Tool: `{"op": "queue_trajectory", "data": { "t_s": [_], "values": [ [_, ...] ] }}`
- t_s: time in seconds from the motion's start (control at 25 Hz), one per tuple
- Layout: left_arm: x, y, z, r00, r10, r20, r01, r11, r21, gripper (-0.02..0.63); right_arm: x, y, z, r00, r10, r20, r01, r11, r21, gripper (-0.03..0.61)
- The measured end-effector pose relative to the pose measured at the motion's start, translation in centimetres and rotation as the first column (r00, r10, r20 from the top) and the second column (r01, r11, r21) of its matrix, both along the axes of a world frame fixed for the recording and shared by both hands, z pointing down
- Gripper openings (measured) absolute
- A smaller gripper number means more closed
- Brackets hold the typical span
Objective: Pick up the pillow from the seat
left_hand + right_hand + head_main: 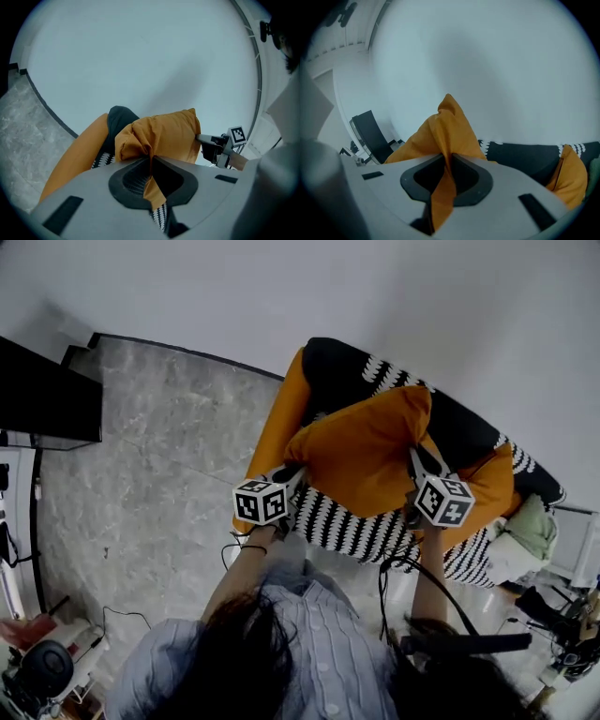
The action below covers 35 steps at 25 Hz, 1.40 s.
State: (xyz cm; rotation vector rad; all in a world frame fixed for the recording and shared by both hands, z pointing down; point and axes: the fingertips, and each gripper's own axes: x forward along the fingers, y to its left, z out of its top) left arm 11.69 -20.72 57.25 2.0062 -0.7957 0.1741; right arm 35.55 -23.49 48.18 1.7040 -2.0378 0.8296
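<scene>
- Left hand-held gripper: its jaws are pressed together on a fold of orange cloth at the pillow's left edge. The pinched cloth runs down through the gap between the jaws.
- Right hand-held gripper: its jaws are likewise clamped on a ridge of the same orange cloth, at the pillow's right edge.
- Count near the person: 2 hand-held grippers, both gripping, neither empty.
- Orange pillow: 1, lying just ahead of both hand-held grippers and strung between them. Its long axis runs left to right, from one pinch to the other. Neither hand is clearly nearer, since each holds its own end.
- By my judgement the coming lift depends on that span. Both hands would need to rise together, or the pillow would tilt or slip from the lower pinch.
- Seat: 1 black-and-white patterned chair seat with orange sides, directly under the pillow. Whether the pillow still rests on it or already hangs clear, I cannot tell.
- Orange shape at the far right end of the seat: either a 2nd pillow or the chair's side, unclear which.
- Beyond, a grey marble floor, 1 black cabinet at the left, and a plain white wall.
</scene>
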Motion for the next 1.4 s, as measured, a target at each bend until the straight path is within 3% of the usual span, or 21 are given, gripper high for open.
{"op": "queue_trajectory", "data": {
  "t_s": [0.28, 0.6, 1.0, 1.4],
  "values": [
    [-2.9, 0.0, -7.0, 0.998, -0.036, -0.059, 0.045, 0.988, 0.149, 0.026, -1.9, 6.0, -4.8, 0.998, 0.042, 0.043, -0.046, 0.995, 0.086, 0.057],
    [-4.5, 2.2, -13.7, 1.000, 0.001, 0.027, -0.010, 0.944, 0.329, 0.026, -3.8, 14.1, -6.2, 0.977, 0.133, 0.170, -0.152, 0.982, 0.110, 0.046],
    [-7.3, 8.5, -16.9, 0.999, 0.023, 0.026, -0.031, 0.928, 0.372, 0.026, -7.0, 22.0, -8.5, 0.971, 0.161, 0.177, -0.193, 0.965, 0.178, 0.046],
    [-8.3, 14.7, -18.4, 0.994, 0.099, 0.041, -0.107, 0.911, 0.398, 0.026, -9.1, 30.7, -8.7, 0.944, 0.251, 0.216, -0.296, 0.931, 0.213, 0.040]
  ]
}}
